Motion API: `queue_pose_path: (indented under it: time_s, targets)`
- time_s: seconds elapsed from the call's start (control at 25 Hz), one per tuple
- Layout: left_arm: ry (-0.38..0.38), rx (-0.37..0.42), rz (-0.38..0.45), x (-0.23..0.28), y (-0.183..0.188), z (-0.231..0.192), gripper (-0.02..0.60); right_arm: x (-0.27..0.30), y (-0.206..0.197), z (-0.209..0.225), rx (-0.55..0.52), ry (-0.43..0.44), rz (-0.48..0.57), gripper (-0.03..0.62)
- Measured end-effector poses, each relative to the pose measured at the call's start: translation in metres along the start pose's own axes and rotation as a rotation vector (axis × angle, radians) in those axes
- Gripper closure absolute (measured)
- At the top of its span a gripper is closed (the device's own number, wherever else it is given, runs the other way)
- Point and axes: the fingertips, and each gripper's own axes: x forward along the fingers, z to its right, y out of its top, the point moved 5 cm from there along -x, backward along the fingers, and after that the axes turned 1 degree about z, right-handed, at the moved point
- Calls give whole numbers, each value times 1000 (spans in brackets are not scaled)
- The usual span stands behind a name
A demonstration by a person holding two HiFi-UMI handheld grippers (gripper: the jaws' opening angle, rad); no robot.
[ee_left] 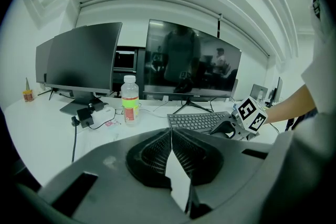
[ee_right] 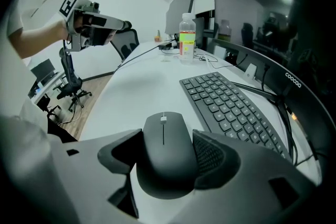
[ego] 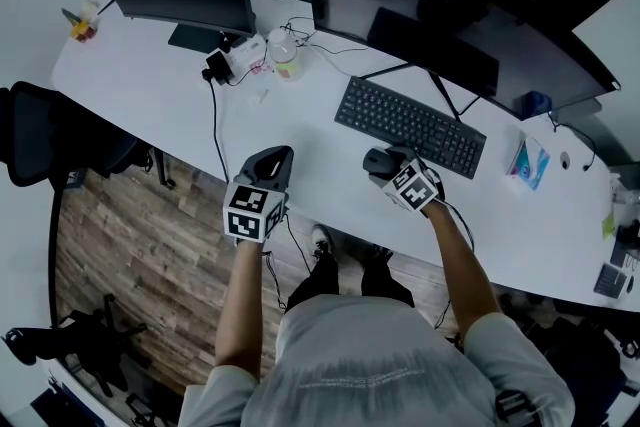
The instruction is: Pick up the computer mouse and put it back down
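Right hand-held gripper (ee_right: 167, 136) on mouse (ee_right: 164, 160), white desk (ego: 320, 177), wood floor (ego: 150, 255)

The right gripper (ee_right: 167, 140) has its jaws on both sides of a black mouse (ee_right: 164, 157), and they touch it. A black keyboard (ee_right: 231, 110) lies just beside it on the white desk (ee_right: 134, 89). Far back stands a clear bottle (ee_right: 187, 31). The left gripper (ee_right: 125, 24) hangs high over the desk's edge. A chair (ee_right: 70, 78) stands on the floor.

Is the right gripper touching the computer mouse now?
Touching. The right gripper view shows the right gripper closed on the computer mouse, both jaws against its sides.
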Motion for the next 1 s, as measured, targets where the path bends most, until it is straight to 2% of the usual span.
queue_pose_path:
  time_s: [0.44, 0.8, 1.0]
  targets:
    - [1, -14, -12, -2, -7, -2, 568, 12, -11, -2, -10, 8, -38, 296]
    - [-3, -18, -18, -1, -10, -1, 568, 10, -13, -2, -3, 15, -11, 302]
    - [-1, -14, -12, -1, -7, -2, 568, -3, -7, 2, 26, -3, 45, 302]
